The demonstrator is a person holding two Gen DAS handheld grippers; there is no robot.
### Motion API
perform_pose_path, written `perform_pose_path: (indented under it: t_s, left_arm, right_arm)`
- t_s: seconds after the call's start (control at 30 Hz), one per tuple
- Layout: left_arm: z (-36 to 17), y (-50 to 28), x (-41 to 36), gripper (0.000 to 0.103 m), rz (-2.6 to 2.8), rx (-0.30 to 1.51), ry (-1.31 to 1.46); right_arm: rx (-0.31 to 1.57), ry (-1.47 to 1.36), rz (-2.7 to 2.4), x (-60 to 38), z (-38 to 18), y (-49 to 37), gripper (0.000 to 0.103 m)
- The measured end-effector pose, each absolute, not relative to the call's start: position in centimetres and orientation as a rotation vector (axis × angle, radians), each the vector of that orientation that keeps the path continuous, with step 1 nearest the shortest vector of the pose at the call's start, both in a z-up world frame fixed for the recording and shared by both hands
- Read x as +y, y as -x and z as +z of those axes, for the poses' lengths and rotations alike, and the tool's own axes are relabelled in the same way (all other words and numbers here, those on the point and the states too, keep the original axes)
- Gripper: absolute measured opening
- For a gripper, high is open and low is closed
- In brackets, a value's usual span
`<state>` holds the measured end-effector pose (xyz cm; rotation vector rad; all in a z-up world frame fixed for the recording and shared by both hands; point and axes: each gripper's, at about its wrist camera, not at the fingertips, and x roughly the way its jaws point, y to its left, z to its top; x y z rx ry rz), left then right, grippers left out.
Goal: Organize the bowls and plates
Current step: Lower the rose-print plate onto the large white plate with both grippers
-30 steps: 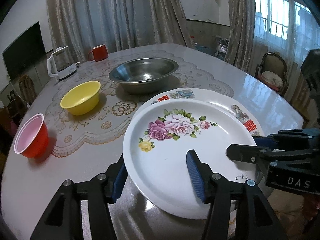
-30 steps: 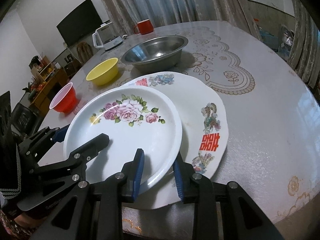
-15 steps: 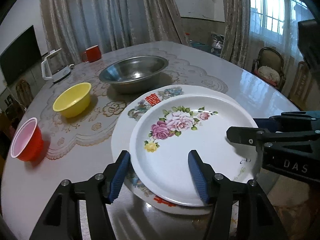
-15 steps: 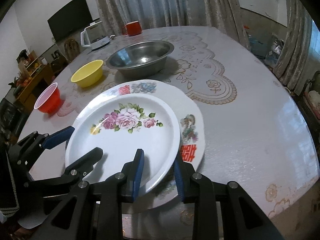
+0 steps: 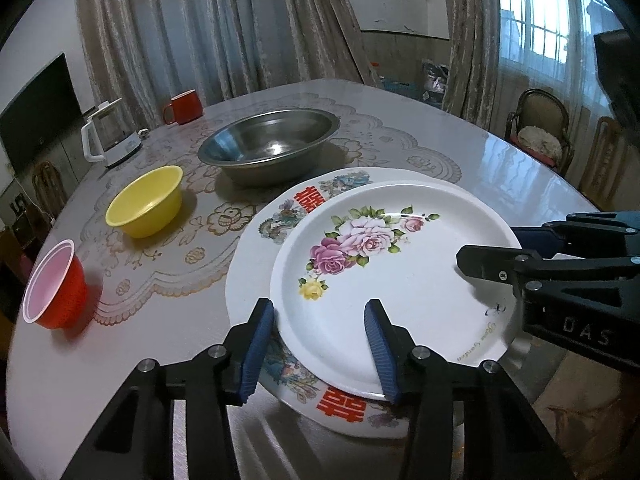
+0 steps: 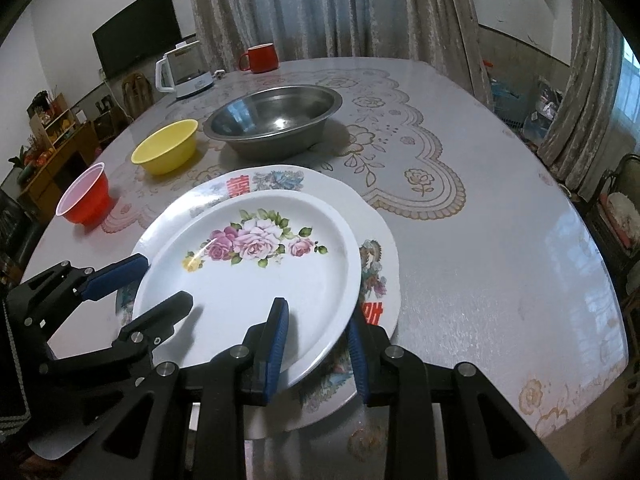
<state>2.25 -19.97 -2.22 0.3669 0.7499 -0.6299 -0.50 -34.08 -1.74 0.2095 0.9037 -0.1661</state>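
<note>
Right gripper (image 6: pixel 316 344) clamps rose plate (image 6: pixel 256 276) over big plate (image 6: pixel 376 248); left gripper (image 5: pixel 320 344) closing astride rim. Next: lower, release.

A white rose-patterned plate (image 5: pixel 400 280) rests on top of a larger white plate (image 5: pixel 256 256) printed with red double-happiness characters and colourful motifs, its edge overhanging the larger plate toward the viewer's side. Both lie near the front edge of a round desk (image 6: pixel 500 240). Behind them stands an upright stainless steel bowl (image 5: pixel 272 148); to its left, apart from it, a yellow bowl (image 5: pixel 146 200), also upright, and farther left a red bowl (image 5: pixel 56 284) with a pale inside, tilted slightly.
</note>
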Motion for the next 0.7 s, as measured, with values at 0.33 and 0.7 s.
perform_pose_path:
  t_s: [0.33, 0.7]
  left_arm:
    - [-2.0, -2.0, -19.2, 0.044, -0.649, 0.758, -0.333]
    - [-1.7, -2.5, -18.4, 0.044, -0.647, 0.766, -0.286]
  right_arm:
    - [0.901, -0.23, -0.152, -34.2, -1.7, 0.8, 0.03]
    - [0.911, -0.293, -0.11, -34.0, -1.9, 1.1, 0.031]
